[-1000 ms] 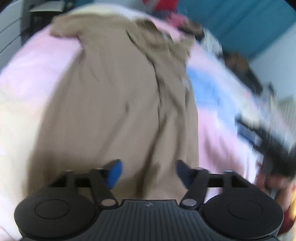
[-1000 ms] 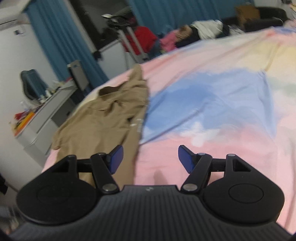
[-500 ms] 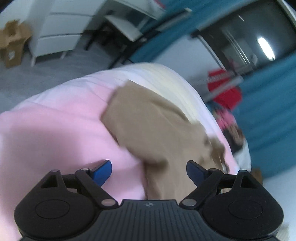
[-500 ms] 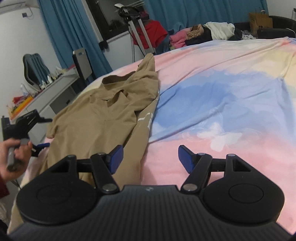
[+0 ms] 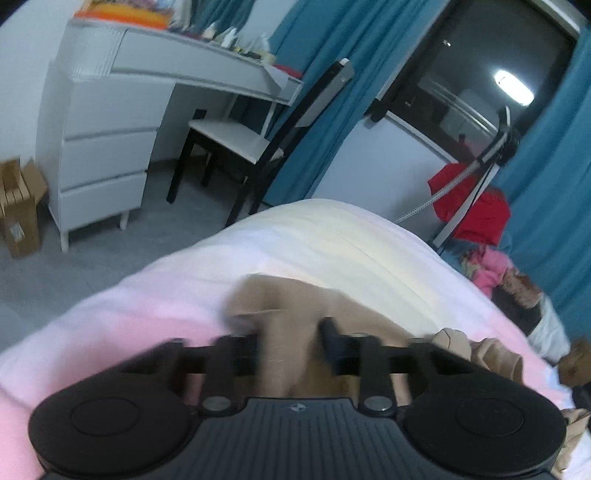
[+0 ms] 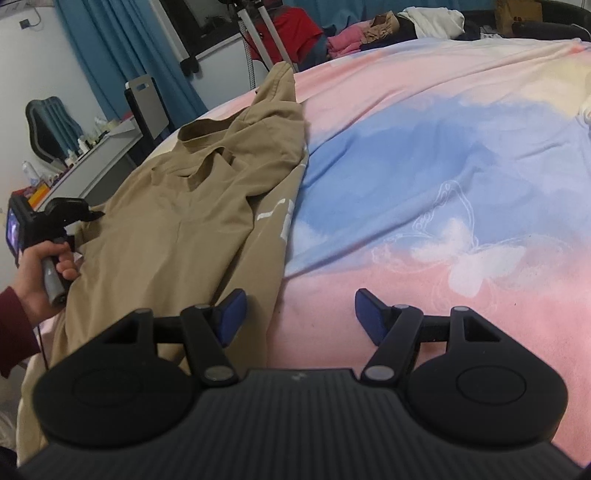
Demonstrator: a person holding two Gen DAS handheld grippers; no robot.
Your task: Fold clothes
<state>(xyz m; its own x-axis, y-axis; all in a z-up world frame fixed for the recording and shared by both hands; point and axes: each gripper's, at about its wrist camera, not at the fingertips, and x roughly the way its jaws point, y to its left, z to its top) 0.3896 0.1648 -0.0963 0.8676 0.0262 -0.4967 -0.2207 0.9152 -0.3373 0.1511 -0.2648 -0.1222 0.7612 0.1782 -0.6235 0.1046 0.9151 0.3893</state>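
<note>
Nearest in its own view, the right gripper (image 6: 299, 312) hovers low over the bed (image 6: 461, 155), jaws wide apart and holding nothing, with the tan garment (image 6: 192, 221) running from beside its left finger away toward eleven o'clock. That garment lies on the pink and blue bedcover, partly doubled on itself, one edge lapped over the middle and the collar end rumpled; no neat fold shows. At nine o'clock a hand (image 6: 40, 269) holds the left gripper (image 5: 290, 347) at the garment's far-side edge. In its own blurred view, tan cloth sits between the jaws, but I cannot tell whether they have closed on it. I'd judge the folding partway at best: squaring and stacking remain. Beyond, a pile of clothes (image 6: 373, 29) waits at twelve o'clock.
</note>
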